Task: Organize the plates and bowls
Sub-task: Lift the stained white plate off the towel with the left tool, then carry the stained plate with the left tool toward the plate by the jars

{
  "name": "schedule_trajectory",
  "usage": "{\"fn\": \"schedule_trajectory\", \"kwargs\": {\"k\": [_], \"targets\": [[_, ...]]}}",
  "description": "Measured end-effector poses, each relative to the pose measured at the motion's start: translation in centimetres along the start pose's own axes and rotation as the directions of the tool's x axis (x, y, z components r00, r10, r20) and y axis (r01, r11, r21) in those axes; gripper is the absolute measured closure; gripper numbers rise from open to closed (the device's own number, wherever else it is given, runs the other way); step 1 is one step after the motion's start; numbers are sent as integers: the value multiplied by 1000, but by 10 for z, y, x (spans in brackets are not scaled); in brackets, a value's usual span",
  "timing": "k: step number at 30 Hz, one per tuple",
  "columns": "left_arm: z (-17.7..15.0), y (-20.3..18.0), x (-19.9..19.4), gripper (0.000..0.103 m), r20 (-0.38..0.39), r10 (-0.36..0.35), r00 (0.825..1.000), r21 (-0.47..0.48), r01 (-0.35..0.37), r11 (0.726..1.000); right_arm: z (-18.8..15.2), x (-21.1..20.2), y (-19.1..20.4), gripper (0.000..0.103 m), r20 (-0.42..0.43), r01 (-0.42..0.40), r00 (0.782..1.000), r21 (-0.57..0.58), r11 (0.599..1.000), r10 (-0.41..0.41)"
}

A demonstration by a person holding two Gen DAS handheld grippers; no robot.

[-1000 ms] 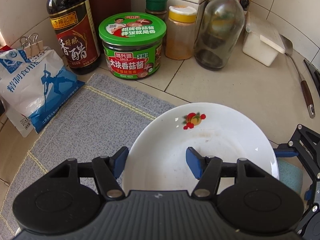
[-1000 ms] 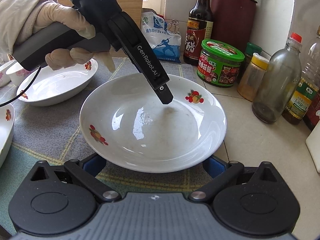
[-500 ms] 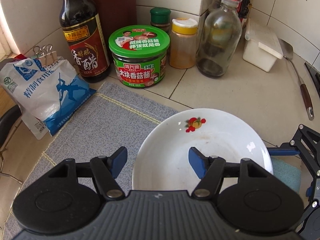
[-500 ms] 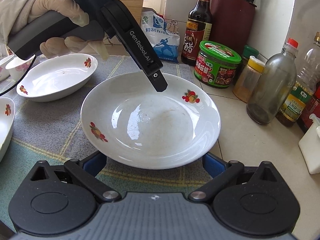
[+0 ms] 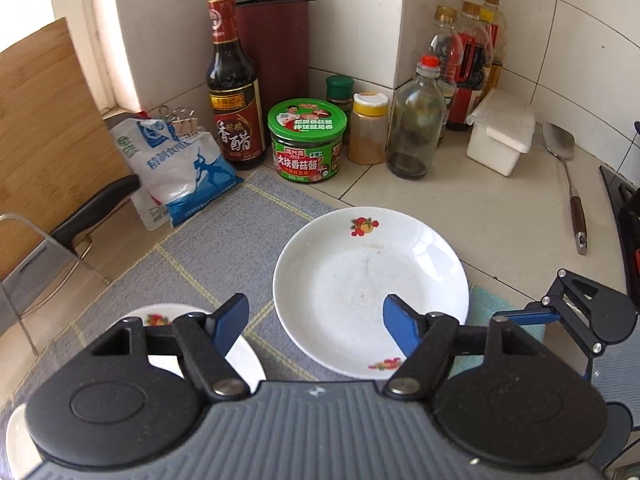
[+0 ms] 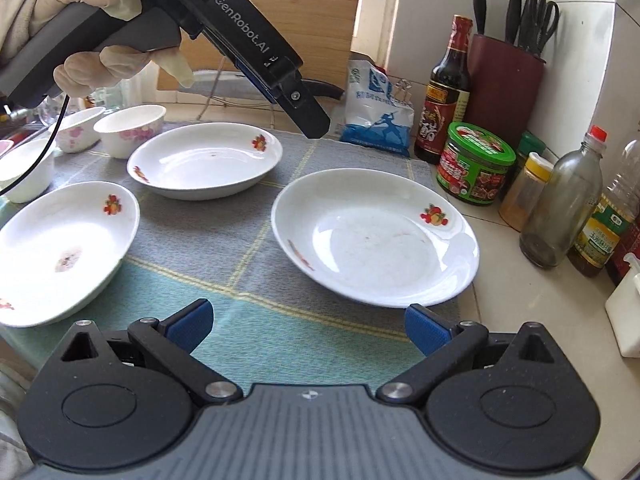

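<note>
A white plate with fruit prints (image 5: 372,292) (image 6: 376,236) lies on the right end of the grey mat (image 6: 224,240), its far edge over the tiled counter. My left gripper (image 5: 316,318) hangs above its near left rim with the jaws opening and nothing pressed between them. From the right wrist view the left gripper (image 6: 311,122) is held high by a gloved hand (image 6: 92,20). My right gripper (image 6: 308,324) is open just short of the plate's near rim. Two more plates (image 6: 204,164) (image 6: 60,248) and several small bowls (image 6: 132,128) sit to the left.
Along the wall stand a vinegar bottle (image 5: 234,92), a green-lidded jar (image 5: 306,140), a spice shaker (image 5: 368,128), a glass bottle (image 5: 416,120), oil bottles, a knife block (image 6: 506,80) and a salt bag (image 5: 176,168). A white box (image 5: 502,136) and a spatula (image 5: 568,184) lie right. A cleaver handle (image 5: 96,208) and cutting board stand left.
Both grippers have drawn back and risen away from the plate. The left jaws have spread wider. The other plates and bowls have come into view.
</note>
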State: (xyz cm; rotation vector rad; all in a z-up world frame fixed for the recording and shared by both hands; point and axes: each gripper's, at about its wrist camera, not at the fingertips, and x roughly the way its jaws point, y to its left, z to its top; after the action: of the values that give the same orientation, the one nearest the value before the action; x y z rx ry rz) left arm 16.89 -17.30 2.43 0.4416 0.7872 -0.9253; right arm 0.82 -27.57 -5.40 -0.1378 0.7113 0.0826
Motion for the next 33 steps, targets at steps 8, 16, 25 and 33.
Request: {"fn": "schedule_trajectory", "kwargs": {"k": [8, 16, 25, 33], "targets": [[-75, -10, -65, 27, 2, 132, 991, -200, -129, 971, -13, -16, 45, 0, 24, -172, 984, -112, 979, 176], [-156, -20, -114, 27, -65, 262, 963, -417, -264, 870, -24, -14, 84, 0, -16, -306, 950, -229, 924, 310], [-197, -23, -137, 27, -116, 352, 929, -519, -358, 776, -25, -1, 103, 0, -26, -371, 926, -241, 897, 376], [-204, -16, -136, 27, -134, 355, 925, -504, -372, 779, -22, 16, 121, 0, -42, -369, 926, -293, 882, 374]]}}
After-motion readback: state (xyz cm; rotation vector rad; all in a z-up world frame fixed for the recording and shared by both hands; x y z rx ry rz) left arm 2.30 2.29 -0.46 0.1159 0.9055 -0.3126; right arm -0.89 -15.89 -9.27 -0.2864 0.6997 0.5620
